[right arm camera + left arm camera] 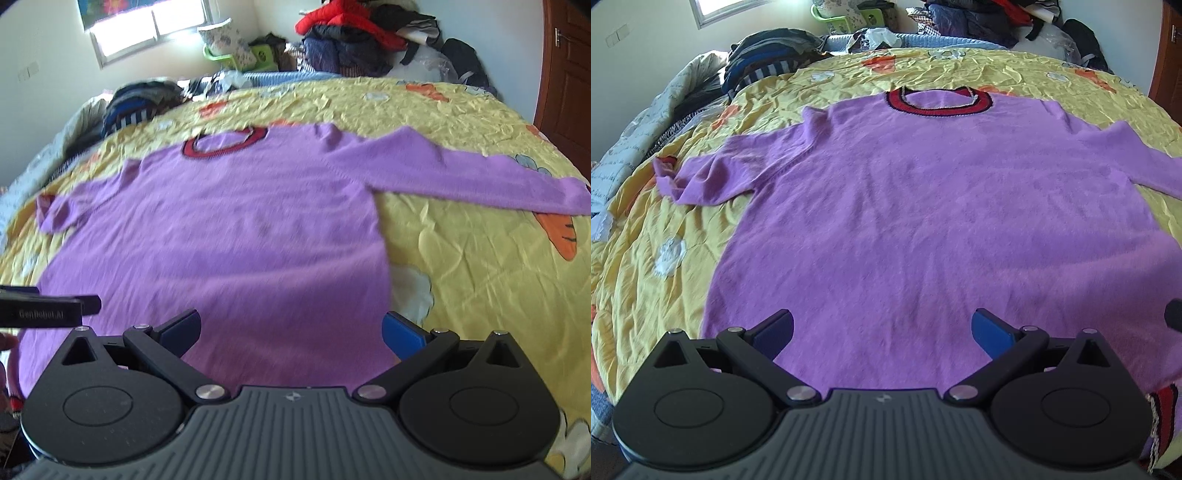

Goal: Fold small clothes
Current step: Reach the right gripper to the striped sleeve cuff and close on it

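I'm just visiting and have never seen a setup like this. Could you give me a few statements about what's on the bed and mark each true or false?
1. A purple sweater lies spread flat on the yellow bedspread. True.
2. The sweater's collar is green. False: it is red with dark edging.
3. The left gripper has its jaws clamped on the sweater. False: the jaws stand wide apart and hold nothing.
4. The right gripper is open too, above the sweater's lower part. True.
5. The sweater is already folded in half. False: body and both sleeves are laid out, with the long sleeve stretched sideways.
6. Piles of clothes sit beyond the bed's far edge. True.
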### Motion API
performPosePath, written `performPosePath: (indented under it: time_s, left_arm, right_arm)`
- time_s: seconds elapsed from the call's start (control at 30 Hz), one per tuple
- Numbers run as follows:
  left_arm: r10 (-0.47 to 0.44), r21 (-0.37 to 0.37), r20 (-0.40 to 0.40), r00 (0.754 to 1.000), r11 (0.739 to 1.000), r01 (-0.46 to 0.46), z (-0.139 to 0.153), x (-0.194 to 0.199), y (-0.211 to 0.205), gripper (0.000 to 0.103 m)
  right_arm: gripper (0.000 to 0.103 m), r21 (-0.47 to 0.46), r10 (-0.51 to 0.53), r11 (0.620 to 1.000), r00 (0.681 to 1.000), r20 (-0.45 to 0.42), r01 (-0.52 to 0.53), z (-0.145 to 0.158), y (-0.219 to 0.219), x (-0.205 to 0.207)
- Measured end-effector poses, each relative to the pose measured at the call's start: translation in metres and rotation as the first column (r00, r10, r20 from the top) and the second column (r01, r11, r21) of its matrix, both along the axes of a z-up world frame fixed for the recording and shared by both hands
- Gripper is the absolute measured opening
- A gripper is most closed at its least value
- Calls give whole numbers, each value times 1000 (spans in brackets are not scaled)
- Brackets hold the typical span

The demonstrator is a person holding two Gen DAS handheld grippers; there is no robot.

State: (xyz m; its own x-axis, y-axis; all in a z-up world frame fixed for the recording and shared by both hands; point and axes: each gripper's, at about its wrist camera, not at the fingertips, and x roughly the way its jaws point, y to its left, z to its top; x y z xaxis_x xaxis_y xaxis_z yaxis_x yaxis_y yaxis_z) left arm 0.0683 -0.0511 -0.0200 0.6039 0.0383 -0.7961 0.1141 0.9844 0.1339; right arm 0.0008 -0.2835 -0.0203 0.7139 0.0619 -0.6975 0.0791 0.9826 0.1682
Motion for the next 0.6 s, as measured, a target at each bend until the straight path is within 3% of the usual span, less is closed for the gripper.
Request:
performPosePath:
  time_s: [0.27,0.43,0.6]
  left_arm:
    - [-40,13,51,998,999,39,-2,17,-33,103]
    - [-48,-15,82,995,999,50,-4,28,-50,103]
    - [-55,-28,75,996,998,57,-9,42,-63,103]
  right_arm:
    - [103,95,-30,995,995,100,20,-8,-49,17]
    - [103,182,-130,978,980,152,101,-15,-104,22]
    - [103,259,-305,930,941,149,261,-25,-172,26]
